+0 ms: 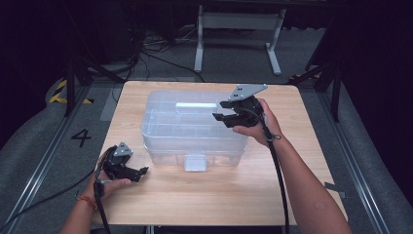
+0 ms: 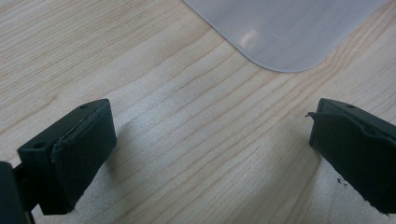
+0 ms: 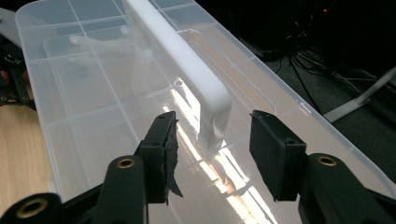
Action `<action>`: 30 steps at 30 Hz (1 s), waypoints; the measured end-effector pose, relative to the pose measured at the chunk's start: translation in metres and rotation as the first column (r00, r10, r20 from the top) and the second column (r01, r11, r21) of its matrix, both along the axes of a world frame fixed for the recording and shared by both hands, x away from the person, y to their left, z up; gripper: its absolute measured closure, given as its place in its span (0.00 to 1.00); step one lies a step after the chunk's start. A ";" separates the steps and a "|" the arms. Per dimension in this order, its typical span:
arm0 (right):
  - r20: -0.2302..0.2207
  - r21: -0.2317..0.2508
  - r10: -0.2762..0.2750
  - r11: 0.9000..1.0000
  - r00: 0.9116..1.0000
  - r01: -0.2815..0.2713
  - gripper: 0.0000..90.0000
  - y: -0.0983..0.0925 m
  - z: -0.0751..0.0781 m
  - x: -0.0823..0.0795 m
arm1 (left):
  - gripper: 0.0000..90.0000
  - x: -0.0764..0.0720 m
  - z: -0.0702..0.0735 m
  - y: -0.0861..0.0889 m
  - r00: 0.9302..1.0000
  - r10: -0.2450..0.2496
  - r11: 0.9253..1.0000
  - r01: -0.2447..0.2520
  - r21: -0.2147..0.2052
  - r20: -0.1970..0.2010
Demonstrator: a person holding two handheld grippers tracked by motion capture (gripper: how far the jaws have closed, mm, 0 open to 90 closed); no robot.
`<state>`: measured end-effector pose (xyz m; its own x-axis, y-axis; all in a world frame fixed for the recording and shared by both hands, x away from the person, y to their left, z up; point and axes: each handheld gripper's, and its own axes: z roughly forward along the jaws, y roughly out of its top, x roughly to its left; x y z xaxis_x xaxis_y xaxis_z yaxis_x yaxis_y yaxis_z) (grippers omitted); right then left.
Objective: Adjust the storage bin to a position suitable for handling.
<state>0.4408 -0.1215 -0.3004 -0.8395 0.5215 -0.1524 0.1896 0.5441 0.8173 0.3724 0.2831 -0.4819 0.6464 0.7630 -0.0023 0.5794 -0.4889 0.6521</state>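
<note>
The clear plastic compartment box [image 1: 195, 129] with a white carry handle [image 3: 187, 65] sits mid-counter [image 1: 204, 190], the right gripper [image 3: 212, 140] above its lid with fingers [image 3: 163, 144] half apart astride the handle's end without pressing it, while the left gripper [image 2: 210, 154] rests wide open and empty beside a box corner.

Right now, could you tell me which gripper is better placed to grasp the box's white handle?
The right gripper: its open jaws already straddle the near end of the white handle on the clear box. The left gripper sits over bare table, beside the box.
</note>
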 end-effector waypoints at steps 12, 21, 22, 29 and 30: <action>-0.003 0.002 -0.001 1.000 1.000 0.001 0.68 0.007 -0.001 0.009 | 0.01 0.000 0.000 0.000 1.000 0.001 1.000 -0.001 0.000 0.000; 0.000 -0.018 -0.002 1.000 1.000 0.002 0.74 0.014 -0.004 0.014 | 0.01 0.000 0.000 0.000 1.000 0.001 1.000 -0.001 0.001 0.000; 0.002 -0.023 0.002 1.000 1.000 -0.002 0.75 0.015 -0.004 0.014 | 0.01 0.000 0.000 0.000 1.000 0.001 1.000 -0.001 0.000 0.000; 0.012 -0.049 0.002 0.999 1.000 -0.001 0.83 0.022 -0.002 0.015 | 0.01 0.000 0.000 0.000 1.000 0.003 1.000 -0.003 0.000 0.000; 0.006 -0.045 0.003 0.999 1.000 -0.003 0.83 0.022 -0.002 0.016 | 0.01 0.000 0.000 0.000 1.000 0.004 1.000 -0.004 0.000 0.000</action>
<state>0.4564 -0.0999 -0.3028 -0.8399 0.5116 -0.1812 0.1831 0.5813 0.7929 0.3721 0.2828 -0.4819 0.6435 0.7654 -0.0021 0.5813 -0.4869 0.6519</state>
